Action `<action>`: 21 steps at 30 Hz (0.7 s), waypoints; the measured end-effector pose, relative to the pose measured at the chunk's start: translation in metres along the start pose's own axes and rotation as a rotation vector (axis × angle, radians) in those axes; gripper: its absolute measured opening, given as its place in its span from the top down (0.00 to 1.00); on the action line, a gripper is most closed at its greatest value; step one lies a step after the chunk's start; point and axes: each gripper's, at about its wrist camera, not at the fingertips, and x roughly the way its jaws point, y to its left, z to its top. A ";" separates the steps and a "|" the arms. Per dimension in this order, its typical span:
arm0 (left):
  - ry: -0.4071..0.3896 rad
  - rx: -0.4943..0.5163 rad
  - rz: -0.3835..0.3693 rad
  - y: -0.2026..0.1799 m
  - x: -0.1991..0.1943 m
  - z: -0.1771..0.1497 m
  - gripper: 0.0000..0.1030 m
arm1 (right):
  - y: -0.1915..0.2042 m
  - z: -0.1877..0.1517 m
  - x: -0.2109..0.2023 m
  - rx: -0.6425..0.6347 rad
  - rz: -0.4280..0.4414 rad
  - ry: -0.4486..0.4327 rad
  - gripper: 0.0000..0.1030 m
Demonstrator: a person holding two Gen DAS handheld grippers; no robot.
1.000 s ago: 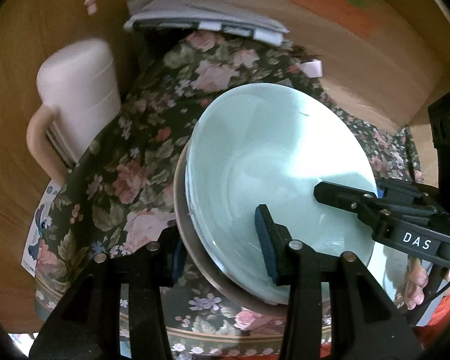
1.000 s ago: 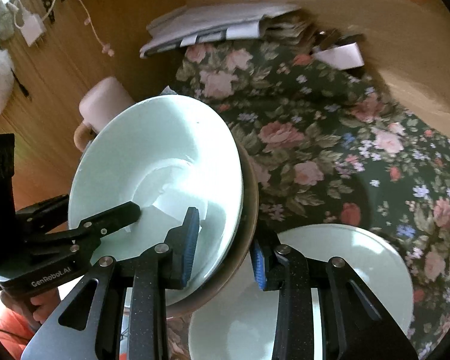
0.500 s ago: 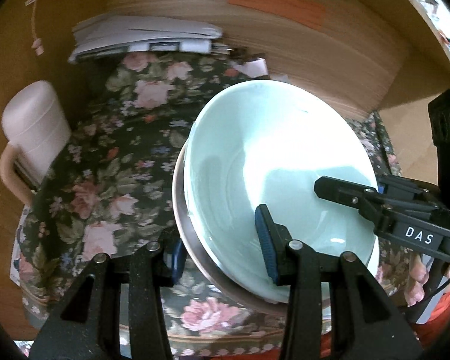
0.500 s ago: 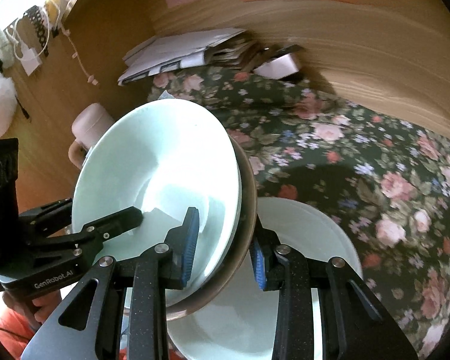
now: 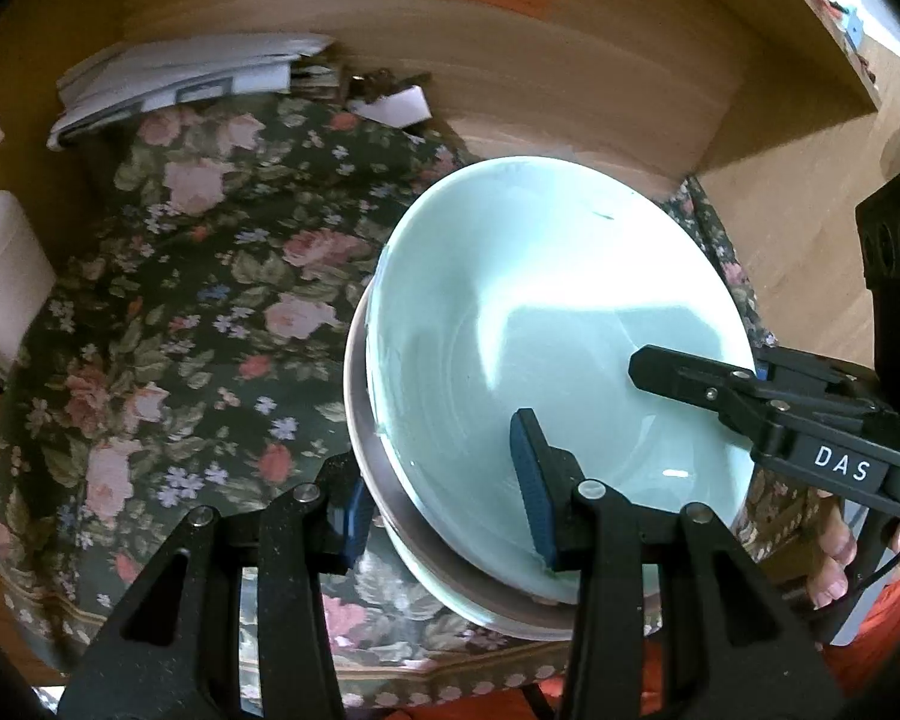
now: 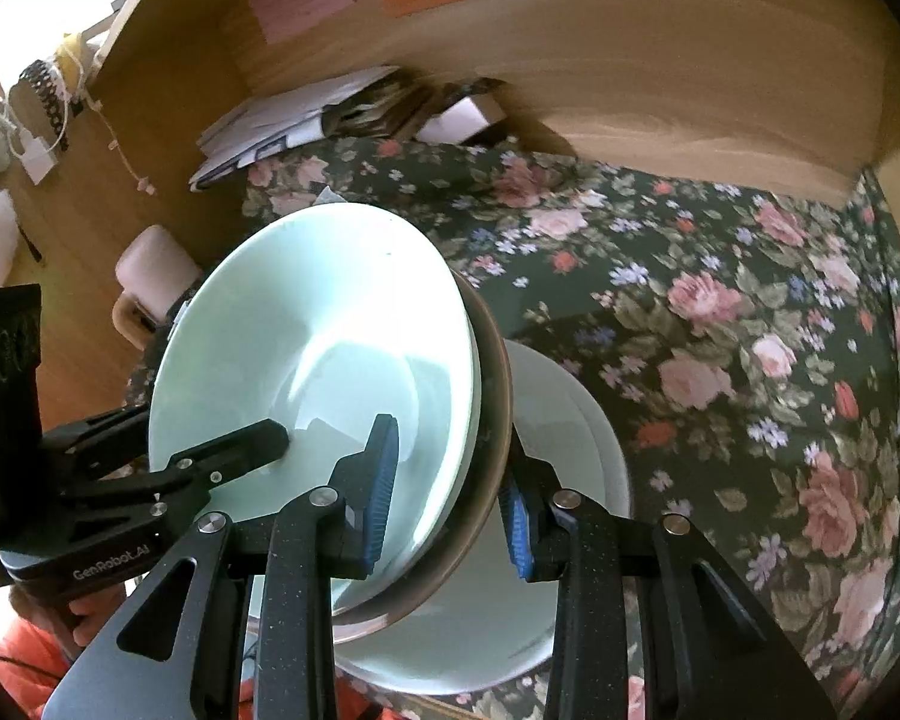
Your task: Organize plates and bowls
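Jaws of the left gripper [image 5: 444, 495] pinch the near-left rim of a stack of two dishes, one blue pad inside the pale green bowl [image 5: 546, 324] and the other outside, under the brown-rimmed dish [image 5: 363, 450] that the bowl sits in. Jaws of the right gripper [image 6: 450, 498] clamp the opposite rim of the same stack the same way: one pad inside the bowl [image 6: 306, 330], the other behind the brown rim [image 6: 498, 372]. Both pairs of jaws stand narrowly apart, shut on the two stacked rims. Each camera shows the other gripper reaching into the bowl from the far side.

The stack is tilted and held clear of the flowered cloth [image 5: 198, 300] that covers the bench. Directly beneath the stack, in the right wrist view, a pale plate [image 6: 564, 420] lies flat on the cloth [image 6: 720, 330], its near part hidden by the stack and the gripper. Left of the stack a pink mug [image 6: 150, 270] stands at the cloth's edge; in the left wrist view it [image 5: 0, 276] is at the left border of the picture. Beyond the stack, a pile of papers [image 5: 180, 81] lies against the wooden back wall [image 5: 570, 78], which carries orange, pink and green notes. Fingers of a hand [image 5: 834, 552] show below the right gripper's body, beside an orange sleeve.
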 end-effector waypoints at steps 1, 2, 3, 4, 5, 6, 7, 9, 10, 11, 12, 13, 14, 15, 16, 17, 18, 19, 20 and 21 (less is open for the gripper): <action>0.006 0.003 -0.003 -0.002 0.002 -0.001 0.59 | -0.002 -0.001 0.001 0.008 0.000 0.002 0.72; 0.011 0.003 -0.004 -0.004 0.004 -0.001 0.59 | -0.005 -0.003 0.002 0.019 0.000 0.007 0.72; 0.018 0.006 -0.003 -0.006 0.007 -0.002 0.59 | -0.008 -0.004 0.004 0.029 0.003 0.011 0.72; 0.023 0.007 -0.003 -0.007 0.009 -0.003 0.59 | -0.010 -0.005 0.005 0.037 0.004 0.015 0.72; 0.030 0.008 -0.002 -0.008 0.011 -0.003 0.59 | -0.012 -0.005 0.006 0.045 0.005 0.020 0.72; 0.037 0.010 -0.001 -0.009 0.014 -0.003 0.59 | -0.014 -0.006 0.008 0.053 0.005 0.025 0.72; 0.044 0.010 0.000 -0.010 0.017 -0.004 0.59 | -0.016 -0.007 0.011 0.057 0.003 0.032 0.72; 0.062 0.011 -0.001 -0.010 0.023 -0.004 0.59 | -0.018 -0.009 0.015 0.067 0.000 0.042 0.72; 0.072 0.010 -0.003 -0.010 0.026 -0.004 0.59 | -0.020 -0.010 0.017 0.073 0.001 0.048 0.72; 0.080 0.008 -0.006 -0.009 0.030 -0.004 0.59 | -0.022 -0.010 0.017 0.075 0.007 0.043 0.72; 0.077 0.008 -0.007 -0.009 0.031 -0.004 0.59 | -0.022 -0.010 0.016 0.072 0.009 0.041 0.72; 0.073 0.008 -0.005 -0.009 0.032 -0.003 0.59 | -0.022 -0.011 0.016 0.065 0.006 0.036 0.72; 0.073 0.012 -0.006 -0.009 0.033 -0.003 0.59 | -0.021 -0.011 0.014 0.053 0.003 0.030 0.70; 0.070 0.011 -0.012 -0.009 0.033 -0.002 0.59 | -0.020 -0.011 0.013 0.043 0.003 0.026 0.69; 0.070 0.009 -0.021 -0.007 0.033 -0.002 0.59 | -0.019 -0.011 0.012 0.032 -0.001 0.018 0.69; 0.070 0.010 -0.026 -0.007 0.033 -0.002 0.59 | -0.019 -0.011 0.010 0.023 -0.007 0.010 0.69; 0.066 0.014 -0.027 -0.006 0.033 -0.002 0.59 | -0.017 -0.010 0.007 0.014 -0.021 -0.007 0.69; 0.052 0.022 -0.019 -0.007 0.031 -0.002 0.59 | -0.015 -0.010 0.003 0.001 -0.044 -0.023 0.69; 0.041 0.028 -0.006 -0.007 0.030 -0.002 0.59 | -0.013 -0.010 0.000 -0.005 -0.061 -0.040 0.67; 0.029 0.033 0.010 -0.006 0.027 -0.002 0.58 | -0.012 -0.009 -0.006 -0.011 -0.076 -0.062 0.63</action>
